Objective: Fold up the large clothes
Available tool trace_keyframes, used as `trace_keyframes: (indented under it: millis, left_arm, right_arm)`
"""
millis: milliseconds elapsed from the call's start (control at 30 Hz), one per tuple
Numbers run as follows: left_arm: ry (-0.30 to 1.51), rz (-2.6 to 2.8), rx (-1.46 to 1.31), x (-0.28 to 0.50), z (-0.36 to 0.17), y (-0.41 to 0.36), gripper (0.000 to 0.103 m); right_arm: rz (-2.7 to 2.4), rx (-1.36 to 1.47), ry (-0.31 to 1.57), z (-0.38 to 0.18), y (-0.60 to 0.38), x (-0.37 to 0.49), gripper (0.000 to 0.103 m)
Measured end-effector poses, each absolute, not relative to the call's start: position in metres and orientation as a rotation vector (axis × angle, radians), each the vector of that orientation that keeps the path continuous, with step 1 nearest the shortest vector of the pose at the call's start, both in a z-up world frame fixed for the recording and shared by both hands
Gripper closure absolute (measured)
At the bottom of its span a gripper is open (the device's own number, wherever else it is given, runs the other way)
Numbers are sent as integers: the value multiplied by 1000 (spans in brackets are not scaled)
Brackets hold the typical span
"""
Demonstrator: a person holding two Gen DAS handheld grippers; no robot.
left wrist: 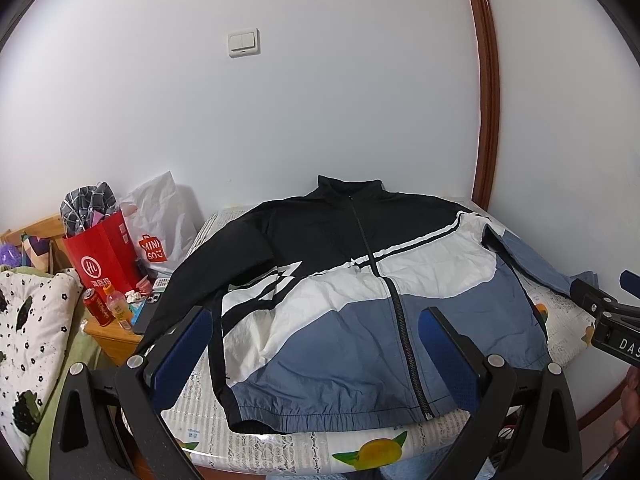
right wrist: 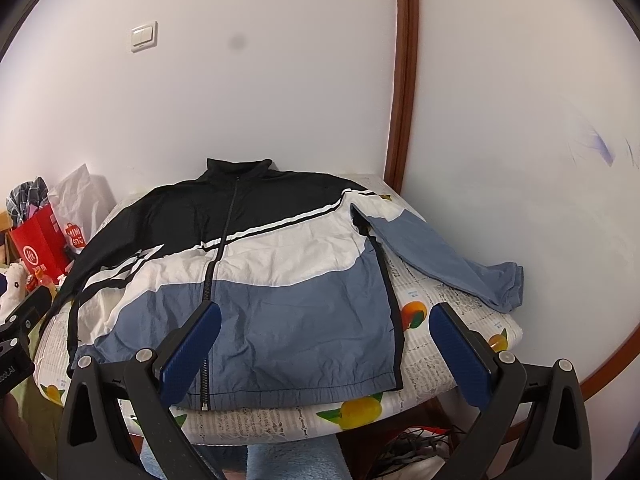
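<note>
**Jacket spread flat, both my claws wide and holding nothing**

The jacket (left wrist: 360, 300) lies front side up on the table (left wrist: 280, 440), which has a cloth with a fruit print. The zipper (right wrist: 208, 280) is closed and the collar (right wrist: 240, 170) points to the white wall. The colours go from black at the top, then white, then blue at the hem. The hem is near the front edge of the table, close to me.

My left claw (left wrist: 316, 360) hangs above the lower part of the jacket. Its two blue pads (left wrist: 448, 356) stand far apart and nothing is between them. My right claw (right wrist: 326, 354) is the same: wide, holding nothing, above the blue part near the hem.

The blue sleeve (right wrist: 452, 260) lies stretched out to the right side, its cuff at the table's edge. The black sleeve (left wrist: 192, 280) goes down along the left side.

Left of the table I see a red paper bag (left wrist: 104, 252), a red can (left wrist: 96, 304) and a small orange bottle (left wrist: 118, 306) on a wooden stand.
</note>
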State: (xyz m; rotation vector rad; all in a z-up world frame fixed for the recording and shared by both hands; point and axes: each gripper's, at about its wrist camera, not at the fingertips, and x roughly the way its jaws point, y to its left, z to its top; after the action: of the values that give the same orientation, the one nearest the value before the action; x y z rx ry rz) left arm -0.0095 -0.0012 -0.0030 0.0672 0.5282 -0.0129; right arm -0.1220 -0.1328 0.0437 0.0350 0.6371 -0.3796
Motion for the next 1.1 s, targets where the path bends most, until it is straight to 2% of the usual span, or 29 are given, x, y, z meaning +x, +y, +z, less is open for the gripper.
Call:
trace_keyframes:
  millis: [1100]
  left_arm:
    - [537, 6, 63, -7, -7, -1, 0]
  right_arm:
    - [-390, 31, 635, 41, -134, -122, 1]
